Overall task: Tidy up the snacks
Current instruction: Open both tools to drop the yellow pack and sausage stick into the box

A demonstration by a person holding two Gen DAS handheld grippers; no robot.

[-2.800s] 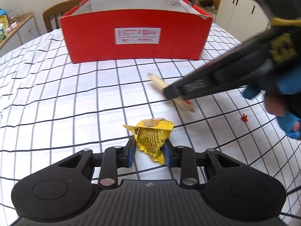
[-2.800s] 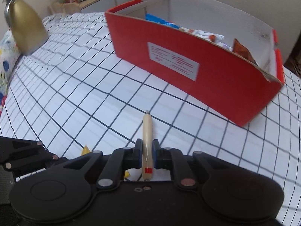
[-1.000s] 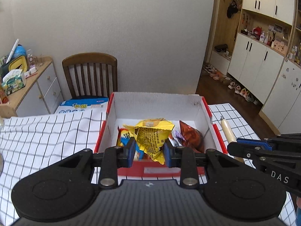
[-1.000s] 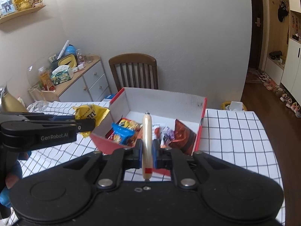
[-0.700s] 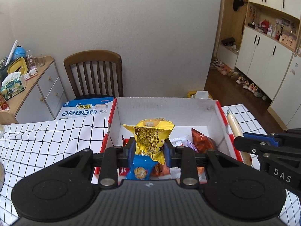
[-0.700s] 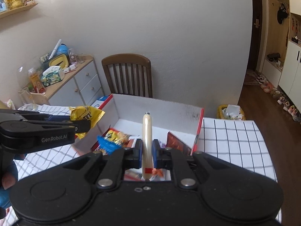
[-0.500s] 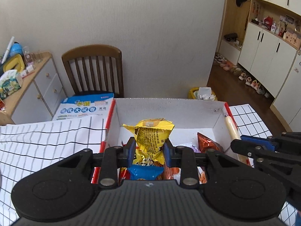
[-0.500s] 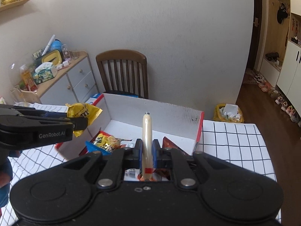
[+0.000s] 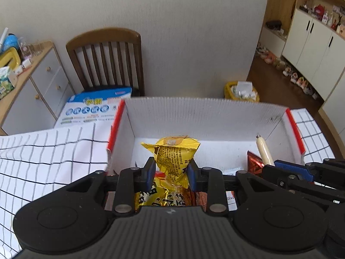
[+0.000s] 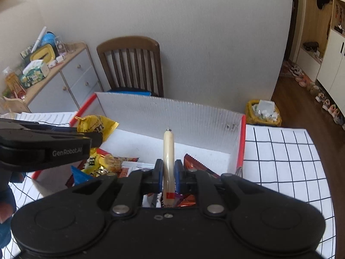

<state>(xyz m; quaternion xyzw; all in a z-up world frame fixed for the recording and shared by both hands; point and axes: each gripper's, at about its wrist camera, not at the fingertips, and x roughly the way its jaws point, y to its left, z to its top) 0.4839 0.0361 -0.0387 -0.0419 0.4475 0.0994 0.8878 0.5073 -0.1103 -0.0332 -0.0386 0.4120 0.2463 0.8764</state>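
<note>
A crumpled yellow snack packet (image 9: 175,159) hangs upright above the open red box (image 9: 200,116), which is white inside. A slim cream sausage stick (image 10: 168,164) hangs over the snacks piled in the box.

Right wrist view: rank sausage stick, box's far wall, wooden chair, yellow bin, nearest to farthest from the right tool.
1. Sausage stick: clamped in the right tool, pointing ahead.
2. Box's far wall: straight ahead, past the snacks.
3. Wooden chair: behind the box, left of centre.
4. Yellow bin: on the floor, right.
Chair and bin are too close to call.
</note>
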